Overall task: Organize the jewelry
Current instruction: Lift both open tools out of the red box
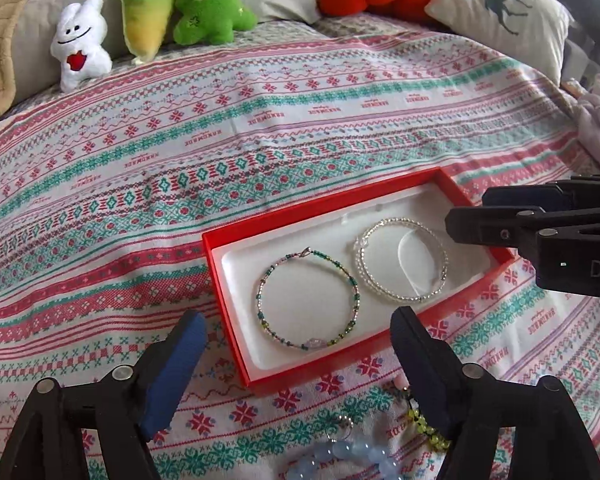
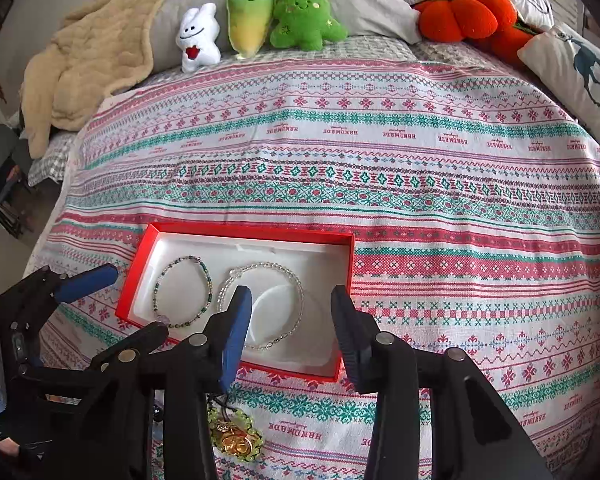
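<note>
A red box [image 1: 236, 344] with a white liner lies on the patterned bedspread; it also shows in the right wrist view [image 2: 236, 230]. In it lie a green beaded bracelet [image 1: 268, 280] [image 2: 209, 280] and a clear beaded bracelet [image 1: 363, 268] [image 2: 296, 276]. My left gripper [image 1: 300, 328] is open and empty, just in front of the box. My right gripper [image 2: 290, 304] is open and empty over the box's near right part. A yellow-green bead piece [image 1: 420, 424] [image 2: 236, 436] and a pale blue bead bracelet [image 1: 340, 456] lie on the bedspread in front of the box.
Plush toys line the back of the bed: a white bunny [image 2: 198, 38], a green-yellow radish [image 2: 248, 20], a green tree [image 2: 304, 14] and an orange pumpkin [image 2: 464, 14]. A tan blanket [image 2: 88, 52] lies back left, a deer pillow [image 2: 580, 64] back right.
</note>
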